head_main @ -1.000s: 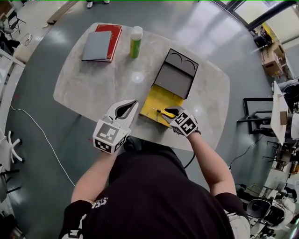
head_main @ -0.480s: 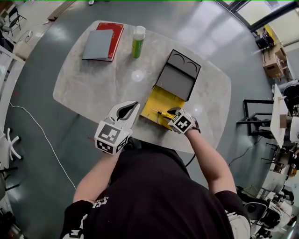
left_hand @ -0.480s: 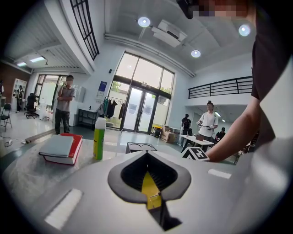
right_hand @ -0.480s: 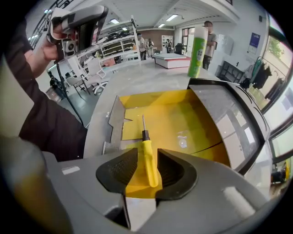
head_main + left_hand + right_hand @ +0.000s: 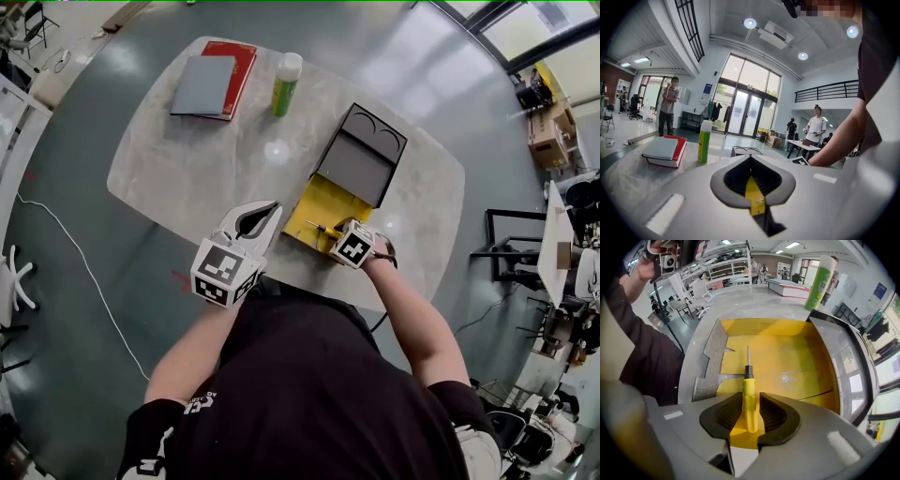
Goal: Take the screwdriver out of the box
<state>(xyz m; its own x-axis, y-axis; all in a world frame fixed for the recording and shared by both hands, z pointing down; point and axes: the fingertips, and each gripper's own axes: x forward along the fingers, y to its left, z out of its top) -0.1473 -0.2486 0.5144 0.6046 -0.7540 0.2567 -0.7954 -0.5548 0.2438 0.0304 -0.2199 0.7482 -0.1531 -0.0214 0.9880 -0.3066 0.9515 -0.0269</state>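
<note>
A yellow-handled screwdriver [image 5: 322, 228] [image 5: 748, 378] lies on the yellow floor of the open box [image 5: 314, 197] [image 5: 797, 362], with its grey lid [image 5: 361, 155] folded back. My right gripper [image 5: 339, 234] [image 5: 751, 401] points straight down into the box's near end. Its jaws straddle the handle and are closing, with a thin gap still showing on each side. My left gripper [image 5: 266, 208] [image 5: 750, 159] hovers over the table's near edge, left of the box, with its tips together and nothing held.
A green-and-white bottle [image 5: 286, 82] [image 5: 705, 140] and a stack of grey and red books [image 5: 211, 80] [image 5: 663, 150] stand at the table's far side. The table edge [image 5: 281, 267] runs just under both grippers. People stand far back in the hall.
My right gripper has sunk into the box and now sits over the screwdriver's handle. The left gripper has hardly moved.
</note>
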